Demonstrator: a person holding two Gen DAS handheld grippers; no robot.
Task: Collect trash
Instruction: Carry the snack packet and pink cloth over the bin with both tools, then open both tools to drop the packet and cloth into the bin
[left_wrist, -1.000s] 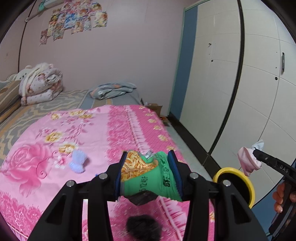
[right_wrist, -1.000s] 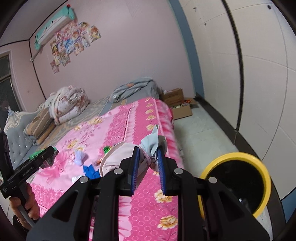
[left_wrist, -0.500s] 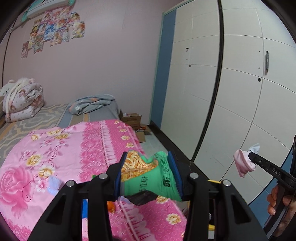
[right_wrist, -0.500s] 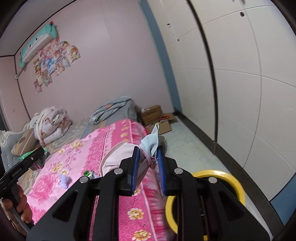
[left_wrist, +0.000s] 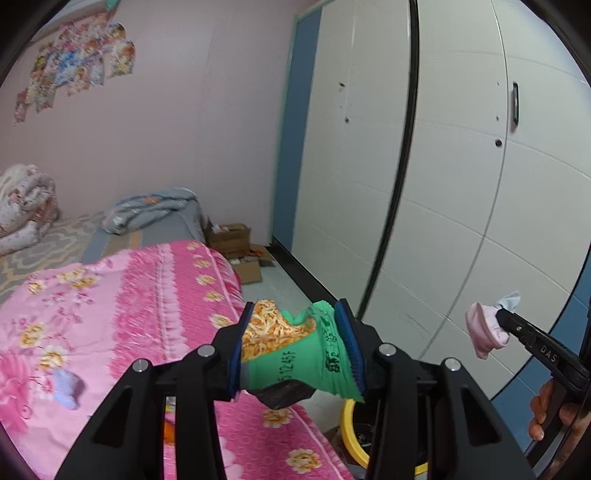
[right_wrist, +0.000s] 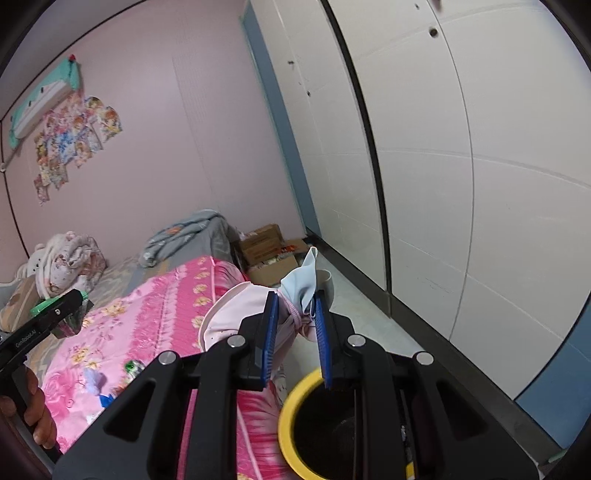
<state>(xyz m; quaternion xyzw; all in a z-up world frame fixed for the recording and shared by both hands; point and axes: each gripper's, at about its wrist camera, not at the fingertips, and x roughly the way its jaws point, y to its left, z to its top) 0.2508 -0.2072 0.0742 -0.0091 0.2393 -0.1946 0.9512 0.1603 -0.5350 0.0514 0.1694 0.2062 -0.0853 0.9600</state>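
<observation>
A green snack wrapper sits clamped in the left gripper above the bed's near corner; the right gripper pinches a pink wad over the yellow-rimmed bin beside the bed.

Bed w/ pink floral cover, left of frame. Folded grey blanket at far end; rolled floral quilt near wall. Open cardboard boxes on floor just beside bed's far corner. Wardrobe, white panels, on right. Stickers clustered high on pink wall; AC unit above them.
</observation>
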